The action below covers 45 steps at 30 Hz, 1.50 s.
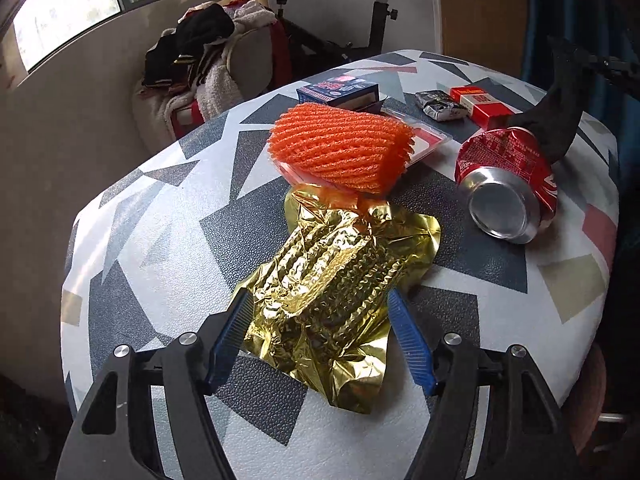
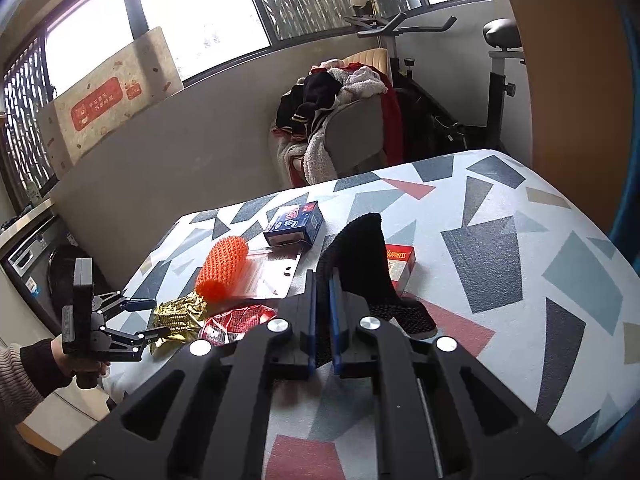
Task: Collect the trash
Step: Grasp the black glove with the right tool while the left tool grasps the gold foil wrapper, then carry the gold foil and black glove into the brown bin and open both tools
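A crumpled gold foil wrapper [image 1: 332,288] lies on the patterned table [image 1: 160,240]. My left gripper [image 1: 320,308] has closed in on it, and its blue pads [image 1: 234,324] touch the wrapper on both sides. The right wrist view shows the same gripper [image 2: 160,316] astride the gold wrapper [image 2: 180,312]. Just beyond are an orange foam net [image 1: 340,148] and a crushed red can [image 1: 508,184]. My right gripper [image 2: 324,280] is shut on a black sock-like fabric piece [image 2: 360,256], whose lower end rests on the table beside the can.
Farther back lie a blue box [image 1: 340,90], a clear blister pack [image 1: 424,140], two dark wrapped packets [image 1: 440,106] and a red cigarette box [image 1: 480,104]. Behind the table are a clothes-piled chair [image 1: 208,52] and an exercise bike [image 1: 380,20]. A sleeved hand [image 2: 24,372] holds the left gripper.
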{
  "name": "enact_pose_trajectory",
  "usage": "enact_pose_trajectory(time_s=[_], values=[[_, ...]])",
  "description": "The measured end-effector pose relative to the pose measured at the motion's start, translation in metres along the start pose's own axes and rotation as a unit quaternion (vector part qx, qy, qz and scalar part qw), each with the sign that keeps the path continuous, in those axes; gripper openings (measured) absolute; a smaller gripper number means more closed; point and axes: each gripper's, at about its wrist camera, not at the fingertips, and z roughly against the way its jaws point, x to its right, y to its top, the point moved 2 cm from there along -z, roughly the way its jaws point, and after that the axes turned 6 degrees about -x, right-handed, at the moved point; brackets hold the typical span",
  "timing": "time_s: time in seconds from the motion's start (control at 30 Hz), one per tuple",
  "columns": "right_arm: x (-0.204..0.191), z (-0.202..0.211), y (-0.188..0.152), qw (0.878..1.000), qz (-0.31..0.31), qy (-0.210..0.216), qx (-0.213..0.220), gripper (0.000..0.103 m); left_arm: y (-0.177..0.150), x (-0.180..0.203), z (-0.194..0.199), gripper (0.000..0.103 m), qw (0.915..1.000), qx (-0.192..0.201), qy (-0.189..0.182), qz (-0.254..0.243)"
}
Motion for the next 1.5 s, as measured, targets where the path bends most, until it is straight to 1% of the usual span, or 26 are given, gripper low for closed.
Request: enact_pose_trajectory(time_s=[0.07,0.13,0.2,0.23,0.27,0.33,0.47,0.57,0.63,0.7,0.77,0.9,0.97,1.03,1.17,1.27,1.37,1.5], values=[[-0.002,0.0,-0.001,1.0,0.006,-0.001,-0.001,0.01,0.005,-0.004,-0.008,0.068,0.9996,-0.011,0.003,-0.025],[-0.003,0.0,-0.003,1.0,0.011,-0.004,0.0,0.01,0.008,-0.01,-0.016,0.068,0.9992,-0.023,-0.009,-0.032],[-0.002,-0.001,-0.005,1.0,0.011,-0.006,-0.002,0.01,0.009,-0.008,-0.024,0.069,0.998,-0.033,-0.024,-0.048],[-0.002,-0.002,-0.006,1.0,0.009,-0.005,-0.004,0.01,0.009,-0.008,-0.025,0.069,0.9977,-0.03,-0.026,-0.055],[-0.001,-0.003,-0.007,1.0,0.007,-0.004,-0.005,0.01,0.011,-0.01,-0.027,0.069,0.9976,-0.03,-0.033,-0.053],[0.0,-0.005,-0.009,1.0,0.006,-0.005,-0.007,0.01,0.014,-0.016,-0.032,0.069,0.9979,-0.031,-0.046,-0.033],[0.0,-0.006,-0.011,1.0,0.002,-0.003,-0.008,0.01,0.013,-0.015,-0.034,0.069,0.9988,-0.019,-0.039,-0.024],[-0.001,-0.007,-0.013,1.0,0.002,-0.002,-0.01,0.01,0.012,-0.012,-0.031,0.064,0.9988,-0.011,-0.037,-0.028],[-0.002,-0.006,-0.014,1.0,0.002,0.0,-0.01,0.01,0.012,-0.009,-0.027,0.057,0.9987,-0.004,-0.041,-0.031],[-0.004,-0.005,-0.014,1.0,0.003,0.002,-0.009,0.01,0.011,-0.012,-0.022,0.053,0.9989,0.001,-0.046,-0.013],[-0.005,-0.002,-0.014,1.0,0.005,0.004,-0.006,0.01,0.009,-0.02,-0.017,0.051,0.9979,0.008,-0.061,0.021],[-0.009,0.002,-0.013,1.0,0.009,0.009,-0.002,0.01,0.002,-0.033,0.002,0.05,0.9922,0.031,-0.079,0.091],[-0.011,0.004,-0.012,1.0,0.008,0.012,-0.001,0.01,-0.002,-0.04,0.015,0.05,0.985,0.047,-0.088,0.141],[-0.015,0.007,-0.011,1.0,0.009,0.016,0.0,0.01,-0.006,-0.044,0.031,0.05,0.9736,0.064,-0.103,0.193],[-0.025,0.015,-0.011,1.0,0.016,0.023,0.004,0.01,-0.013,-0.031,0.062,0.05,0.9582,0.088,-0.109,0.25],[-0.033,0.025,-0.012,0.999,0.022,0.027,0.011,0.01,-0.018,-0.009,0.083,0.05,0.9493,0.1,-0.113,0.276],[-0.042,0.039,-0.013,0.999,0.029,0.034,0.02,0.01,-0.024,0.023,0.099,0.05,0.9486,0.105,-0.114,0.276],[-0.051,0.061,-0.015,0.998,0.034,0.044,0.031,0.01,-0.034,0.065,0.116,0.05,0.9488,0.103,-0.126,0.271]])
